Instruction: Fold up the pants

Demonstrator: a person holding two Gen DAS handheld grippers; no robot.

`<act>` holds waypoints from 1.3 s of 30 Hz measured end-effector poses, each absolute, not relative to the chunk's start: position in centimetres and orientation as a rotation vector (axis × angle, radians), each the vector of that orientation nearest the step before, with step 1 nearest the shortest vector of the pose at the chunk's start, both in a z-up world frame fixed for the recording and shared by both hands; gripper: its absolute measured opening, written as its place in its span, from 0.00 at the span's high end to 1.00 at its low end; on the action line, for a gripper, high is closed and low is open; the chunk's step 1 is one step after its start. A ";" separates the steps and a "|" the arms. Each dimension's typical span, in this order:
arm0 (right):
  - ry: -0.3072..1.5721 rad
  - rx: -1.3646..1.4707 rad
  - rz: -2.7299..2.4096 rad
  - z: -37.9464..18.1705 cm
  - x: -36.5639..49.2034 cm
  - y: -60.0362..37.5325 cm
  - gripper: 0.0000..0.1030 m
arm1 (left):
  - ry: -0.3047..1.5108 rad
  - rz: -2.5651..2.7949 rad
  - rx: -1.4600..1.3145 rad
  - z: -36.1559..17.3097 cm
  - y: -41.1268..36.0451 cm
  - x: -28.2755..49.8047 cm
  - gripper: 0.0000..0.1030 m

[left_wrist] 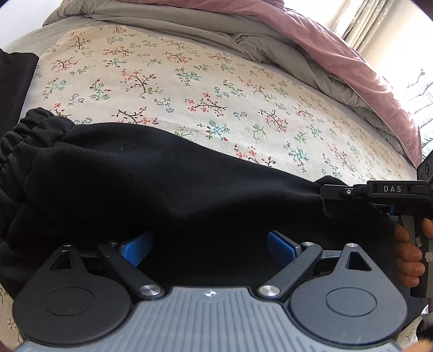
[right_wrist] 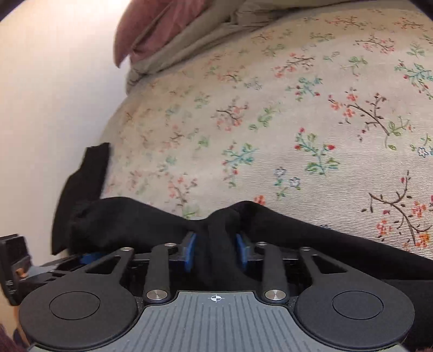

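Lying across the flowered bed sheet (left_wrist: 189, 81) is a pair of black pants (left_wrist: 162, 176), stretched from about 9 o'clock to 3 o'clock in the left wrist view, with the gathered elastic waistband (left_wrist: 16, 140) bunched at 9 o'clock. Behind the sheet, toward 12 o'clock, a grey blanket (left_wrist: 162, 19) and a pink blanket (left_wrist: 338, 54) are pushed together in a heap

The left tongs (left_wrist: 211, 246) stand wide apart over the black cloth, the blue pads (left_wrist: 138, 249) well separated; the cloth lies between and under them, but the pads do not press on it. At 3 o'clock in the same view the right tongs (left_wrist: 335, 189) reach in from the side, and a hand (left_wrist: 408, 257) holds the handle below

In the right wrist view the right tongs (right_wrist: 215, 253) are nearly closed, and a raised fold of the pants (right_wrist: 216, 230) is pinched between the two blue pads (right_wrist: 189, 251). The rest of the black cloth runs from 9 o'clock to 4 o'clock along the near edge of the sheet (right_wrist: 270, 121)
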State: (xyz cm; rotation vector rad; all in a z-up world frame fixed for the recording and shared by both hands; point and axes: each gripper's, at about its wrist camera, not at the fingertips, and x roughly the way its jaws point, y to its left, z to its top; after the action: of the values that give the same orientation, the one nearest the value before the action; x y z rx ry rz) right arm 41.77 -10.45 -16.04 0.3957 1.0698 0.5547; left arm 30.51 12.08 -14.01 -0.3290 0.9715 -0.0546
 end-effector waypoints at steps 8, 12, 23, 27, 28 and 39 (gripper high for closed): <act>0.881 0.351 0.433 -12.8 40.2 -9.6 0.93 | 0.972 -0.091 -0.317 -14.0 11.8 30.4 0.02; 0.807 0.316 0.362 -11.7 40.7 -9.5 0.94 | 0.977 -0.081 -0.308 -14.1 12.0 30.4 0.02; 0.820 0.286 0.330 -14.1 42.1 -9.5 0.95 | 0.955 -0.035 -0.360 -13.6 15.9 27.6 0.03; 0.869 0.159 0.340 -15.2 42.2 -8.1 0.91 | 0.906 -0.020 -0.488 -12.6 19.4 25.5 0.03; 0.871 0.143 0.352 -14.9 42.1 -8.1 0.88 | 0.892 -0.020 -0.536 -12.3 20.6 24.8 0.03; 0.680 -0.093 0.162 -11.0 33.9 -8.2 0.48 | 0.807 0.019 -0.823 -12.4 26.9 21.1 0.01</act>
State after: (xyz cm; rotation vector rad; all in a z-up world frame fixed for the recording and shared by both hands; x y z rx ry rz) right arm 33.89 -8.24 -11.02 -0.0927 0.6803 0.1618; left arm 21.05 26.93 -12.38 -0.8234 0.8068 0.0192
